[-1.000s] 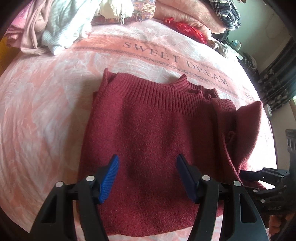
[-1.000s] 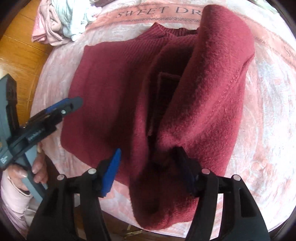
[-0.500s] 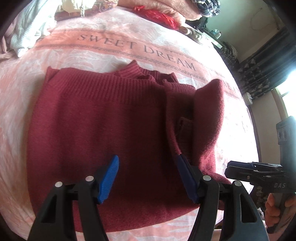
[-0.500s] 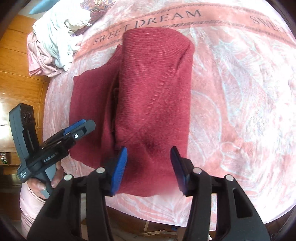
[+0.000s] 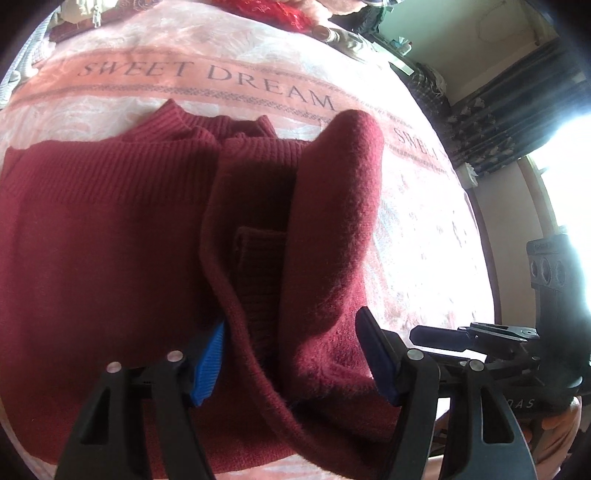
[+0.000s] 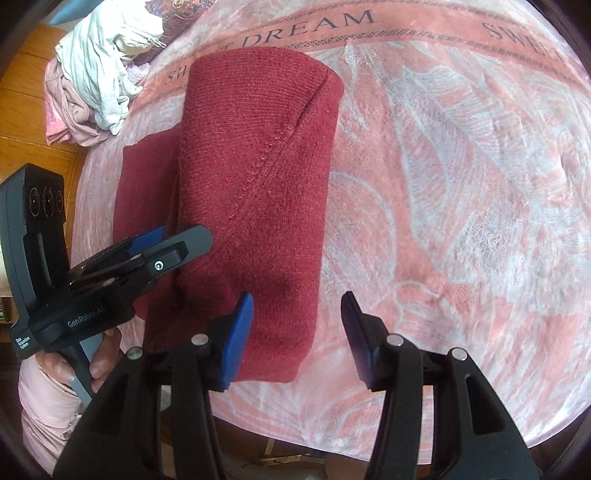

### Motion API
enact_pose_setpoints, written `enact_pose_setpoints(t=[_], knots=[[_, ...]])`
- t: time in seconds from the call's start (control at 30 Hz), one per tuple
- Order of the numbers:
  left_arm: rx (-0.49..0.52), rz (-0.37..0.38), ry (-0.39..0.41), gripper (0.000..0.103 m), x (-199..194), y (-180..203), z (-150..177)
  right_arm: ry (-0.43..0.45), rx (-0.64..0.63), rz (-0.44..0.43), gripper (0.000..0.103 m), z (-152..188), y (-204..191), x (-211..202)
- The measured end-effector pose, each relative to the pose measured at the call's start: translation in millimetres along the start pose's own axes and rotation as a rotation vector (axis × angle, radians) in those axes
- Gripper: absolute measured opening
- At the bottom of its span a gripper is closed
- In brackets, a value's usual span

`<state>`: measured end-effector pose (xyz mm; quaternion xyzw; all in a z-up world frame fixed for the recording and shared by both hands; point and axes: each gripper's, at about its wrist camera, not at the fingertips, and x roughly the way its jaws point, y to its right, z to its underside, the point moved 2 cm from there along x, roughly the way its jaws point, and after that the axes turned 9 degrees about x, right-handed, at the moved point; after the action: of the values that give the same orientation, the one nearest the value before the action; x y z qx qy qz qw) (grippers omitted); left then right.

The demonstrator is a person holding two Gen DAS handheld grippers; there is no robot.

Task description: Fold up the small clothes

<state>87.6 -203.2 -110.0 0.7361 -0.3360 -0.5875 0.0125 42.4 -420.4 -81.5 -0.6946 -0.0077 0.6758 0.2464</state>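
A dark red knitted sweater (image 5: 110, 240) lies flat on the pink blanket (image 5: 424, 221), collar at the far side. Its right part (image 5: 332, 221) is folded over toward the middle and stands up loosely. My left gripper (image 5: 293, 363) is open and straddles the near end of that fold; the pads do not press on it. In the right wrist view the folded sweater (image 6: 258, 166) is a long red strip, with the left gripper (image 6: 177, 247) at its left edge. My right gripper (image 6: 297, 332) is open above the sweater's near right corner, holding nothing.
A heap of white and pink clothes (image 6: 99, 70) lies at the blanket's far left corner, beside orange wood panelling (image 6: 22, 110). A red cloth (image 5: 273, 14) sits at the far edge. Dark curtains (image 5: 517, 122) hang to the right. A hand (image 6: 103, 362) holds the left tool.
The right gripper carried the sweater's right part over toward the middle, let it go and drew back to the near right corner. The left gripper slid right, to the fold.
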Motion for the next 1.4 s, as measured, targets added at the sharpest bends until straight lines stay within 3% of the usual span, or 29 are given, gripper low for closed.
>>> enact_pose_setpoints(t=[0.1, 0.17, 0.37, 0.47, 0.6, 0.77, 0.9, 1.17, 1.3, 1.4], knots=[[0.027, -0.032, -0.015, 0.067, 8, 7, -4, 0.003, 0.009, -0.007, 0.050, -2, 8, -1], [0.031, -0.057, -0.016, 0.045, 12, 6, -5, 0.008, 0.016, -0.006, 0.051, -2, 16, -3], [0.034, -0.035, 0.080, 0.019, -9, 10, -4, -0.002, 0.055, -0.012, 0.053, -8, 33, 2], [0.072, -0.015, 0.140, 0.019, -34, 17, -3, 0.009, 0.070, -0.011, 0.053, -9, 37, -1], [0.060, -0.008, 0.194, 0.018, -68, -2, 0, 0.018, 0.077, -0.012, 0.054, -11, 38, -4], [0.044, -0.044, 0.295, 0.018, -130, -52, 7, 0.013, 0.064, -0.004, 0.054, -11, 31, -2], [-0.006, -0.066, 0.300, 0.018, -156, -102, 19, -0.004, 0.043, 0.005, 0.054, -10, 22, 5], [-0.107, -0.105, 0.276, 0.018, -157, -192, 47, -0.034, -0.024, 0.029, 0.055, -6, -10, 20], [-0.127, -0.079, 0.185, 0.020, -120, -202, 60, -0.049, -0.049, 0.052, 0.056, -4, -23, 29], [-0.132, -0.107, 0.148, 0.021, -99, -207, 73, -0.065, -0.063, 0.066, 0.056, -1, -31, 37]])
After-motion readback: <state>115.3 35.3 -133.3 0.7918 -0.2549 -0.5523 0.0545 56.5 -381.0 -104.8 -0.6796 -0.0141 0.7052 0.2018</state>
